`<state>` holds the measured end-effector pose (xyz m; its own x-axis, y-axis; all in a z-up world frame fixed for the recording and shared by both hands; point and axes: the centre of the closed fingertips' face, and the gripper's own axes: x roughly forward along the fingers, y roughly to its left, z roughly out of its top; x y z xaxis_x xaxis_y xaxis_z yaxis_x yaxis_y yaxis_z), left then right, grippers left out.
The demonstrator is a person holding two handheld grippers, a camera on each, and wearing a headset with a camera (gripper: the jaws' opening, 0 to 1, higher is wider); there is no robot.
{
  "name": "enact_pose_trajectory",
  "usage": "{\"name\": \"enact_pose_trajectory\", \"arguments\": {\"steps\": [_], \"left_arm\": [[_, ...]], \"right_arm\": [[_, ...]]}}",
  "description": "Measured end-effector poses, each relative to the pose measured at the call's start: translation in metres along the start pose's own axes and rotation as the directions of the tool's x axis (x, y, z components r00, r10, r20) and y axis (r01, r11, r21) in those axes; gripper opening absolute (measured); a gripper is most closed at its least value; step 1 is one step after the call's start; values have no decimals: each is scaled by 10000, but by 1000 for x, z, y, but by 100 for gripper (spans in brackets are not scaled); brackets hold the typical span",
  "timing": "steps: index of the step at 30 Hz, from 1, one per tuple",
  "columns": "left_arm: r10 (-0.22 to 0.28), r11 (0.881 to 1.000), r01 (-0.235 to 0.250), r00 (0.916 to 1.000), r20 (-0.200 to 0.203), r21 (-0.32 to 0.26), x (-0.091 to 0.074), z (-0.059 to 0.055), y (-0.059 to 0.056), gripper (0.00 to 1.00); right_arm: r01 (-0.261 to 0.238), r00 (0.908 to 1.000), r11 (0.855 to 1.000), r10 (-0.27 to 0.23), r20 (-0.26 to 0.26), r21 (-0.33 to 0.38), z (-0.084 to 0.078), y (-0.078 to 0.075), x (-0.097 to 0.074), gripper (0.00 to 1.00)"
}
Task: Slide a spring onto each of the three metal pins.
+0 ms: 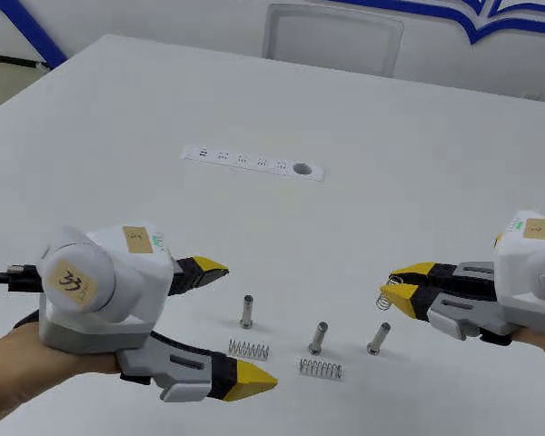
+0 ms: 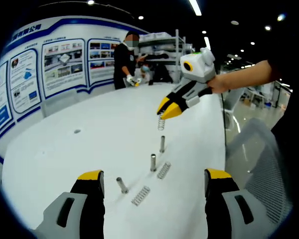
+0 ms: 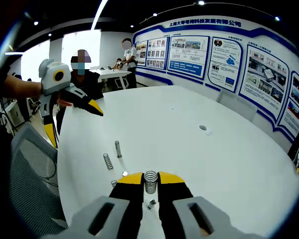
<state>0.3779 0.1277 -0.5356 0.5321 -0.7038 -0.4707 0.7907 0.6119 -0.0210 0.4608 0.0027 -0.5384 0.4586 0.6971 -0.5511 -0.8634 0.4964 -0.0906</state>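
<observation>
None of the three pins wears a spring yet, so the task is barely begun. In the head view they stand bare in the lower middle of the frame: the left pin (image 1: 247, 311), the middle pin (image 1: 318, 337) and the right pin (image 1: 377, 338). Two loose springs lie flat on the desk (image 1: 145, 118) just below them, one (image 1: 249, 349) at the left and the other (image 1: 321, 368) beside it. The right hand-held gripper (image 1: 391, 282), at the right edge, is clamped on the third spring (image 1: 382, 298), held off the desk just above the right pin. The left hand-held gripper (image 1: 232, 322), at lower left, has its jaws wide apart and holds nothing. All three threadings are left to do, I judge. The right gripper view adds what the head view cannot — the third spring pinched upright between the yellow tips at bottom centre, with a pin just beneath it. The left gripper view shows the gap from the side — the spring hangs clear above the farthest pin, not touching it.
</observation>
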Motion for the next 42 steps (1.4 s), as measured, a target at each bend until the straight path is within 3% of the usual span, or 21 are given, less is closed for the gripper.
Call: {"name": "enact_pose_trajectory", "arguments": {"steps": [3,12,21,32,42], "left_arm": [[265,9996,-264,9995,-141,113,0,-3,4,90],[437,9990,-437,9987,-266,14,1,-8,6,100],[458,9989,-462,9985,-296,-126,-1,-11,6,100],[299,9995,-304,9984,-474,-99,0,-17,-2,99],[480,9985,-490,9982,-371,-254,-6,-14,4,99]], "right_arm": [[160,9996,9994,-153,-222,294,-10,-5,2,11],[254,9990,9955,-218,-398,911,-23,-9,3,11],[336,9973,9946,-270,-682,983,-35,-8,4,11],[381,9982,9912,-318,-514,1271,-34,-11,6,11],[412,9966,9912,-318,-761,1256,-46,-7,21,11]]}}
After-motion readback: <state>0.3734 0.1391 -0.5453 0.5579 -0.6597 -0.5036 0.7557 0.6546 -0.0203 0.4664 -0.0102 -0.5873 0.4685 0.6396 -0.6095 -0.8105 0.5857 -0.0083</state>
